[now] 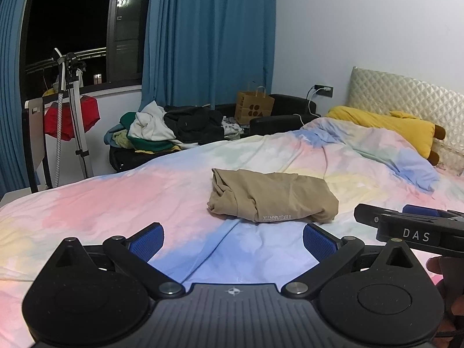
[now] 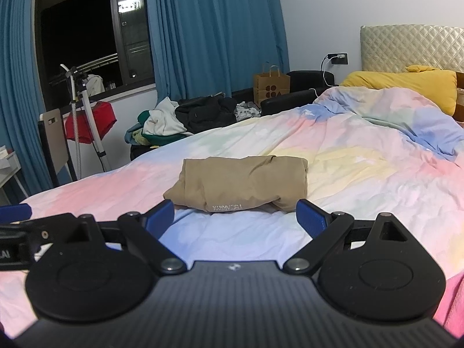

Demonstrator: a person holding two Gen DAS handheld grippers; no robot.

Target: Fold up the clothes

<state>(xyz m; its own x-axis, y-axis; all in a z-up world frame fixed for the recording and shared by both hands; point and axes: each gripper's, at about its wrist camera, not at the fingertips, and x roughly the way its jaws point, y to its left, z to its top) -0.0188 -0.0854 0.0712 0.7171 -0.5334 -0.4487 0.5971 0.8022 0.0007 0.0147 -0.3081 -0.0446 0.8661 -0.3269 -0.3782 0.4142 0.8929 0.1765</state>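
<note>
Lying folded on the duvet (image 2: pixel 362 174), the tan garment (image 2: pixel 240 184) (lettering illegible) faces both spread, empty grippers (image 1: pixel 233 239) (image 2: pixel 235 217).

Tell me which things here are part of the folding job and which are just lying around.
Job: tan garment, folded on the bed; left claw; right claw.
Lying around: clothes heap, paper bag, yellow pillow, red garment.

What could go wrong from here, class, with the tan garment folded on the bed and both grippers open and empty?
1. The tan garment is a loose, lumpy bundle; gripping only its top layer would likely pull the fold open.
2. It lies on a soft, wrinkled duvet, so the right gripper might pinch bedding along with it.
3. The left gripper sits close beside the right; they might bump if both reach in.
</note>
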